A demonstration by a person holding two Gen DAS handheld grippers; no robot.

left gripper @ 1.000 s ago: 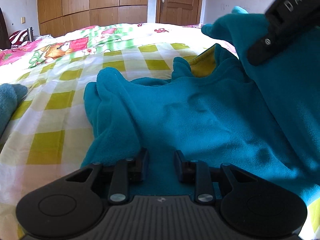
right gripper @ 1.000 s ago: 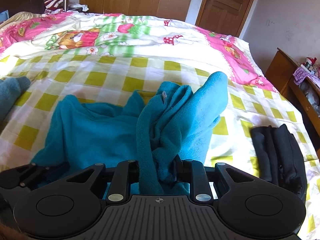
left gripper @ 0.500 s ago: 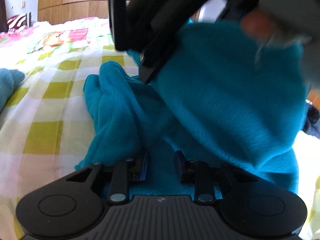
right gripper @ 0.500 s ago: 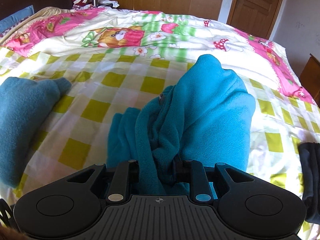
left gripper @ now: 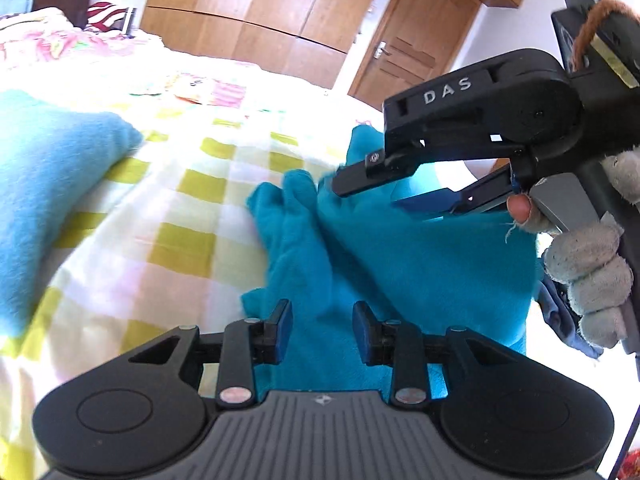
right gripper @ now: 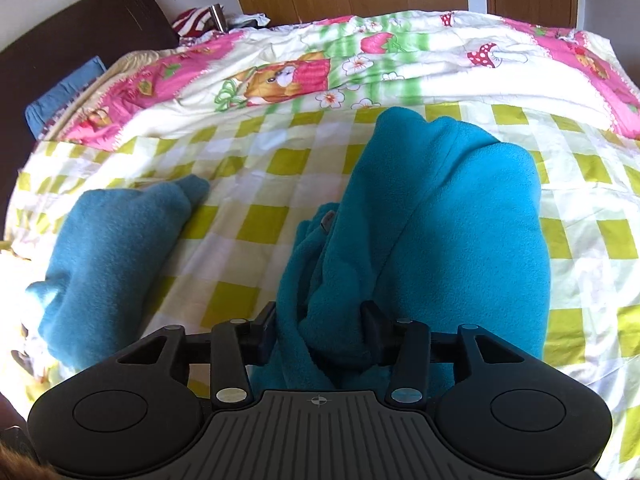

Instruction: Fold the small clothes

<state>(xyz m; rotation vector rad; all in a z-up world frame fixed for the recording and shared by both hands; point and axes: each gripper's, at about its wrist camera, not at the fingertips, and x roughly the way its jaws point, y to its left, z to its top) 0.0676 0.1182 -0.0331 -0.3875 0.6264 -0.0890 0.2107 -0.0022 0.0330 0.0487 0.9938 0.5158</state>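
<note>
Your bed (right gripper: 256,248) fills both views, its yellow-checked sheet running up to a pink cartoon quilt (right gripper: 360,64) at the far side, with wardrobes (left gripper: 248,12) and a door (left gripper: 404,48) behind. The teal fleece (right gripper: 448,216) you are folding lies on the checks near the middle of the sheet, doubled over into a thick hump. To its left, apart from it across a strip of bare sheet, sits a second blue fleece bundle (right gripper: 116,240). That strip and the checks beyond the hump's far edge are your open room. Your right gripper (right gripper: 318,328) pinches a bunched fold of the teal fleece between its fingers. Your left gripper (left gripper: 322,332) hangs with its jaws spread over the fleece's near edge, gripping nothing. Your gloved right hand (left gripper: 588,264) squeezes the trigger.
</note>
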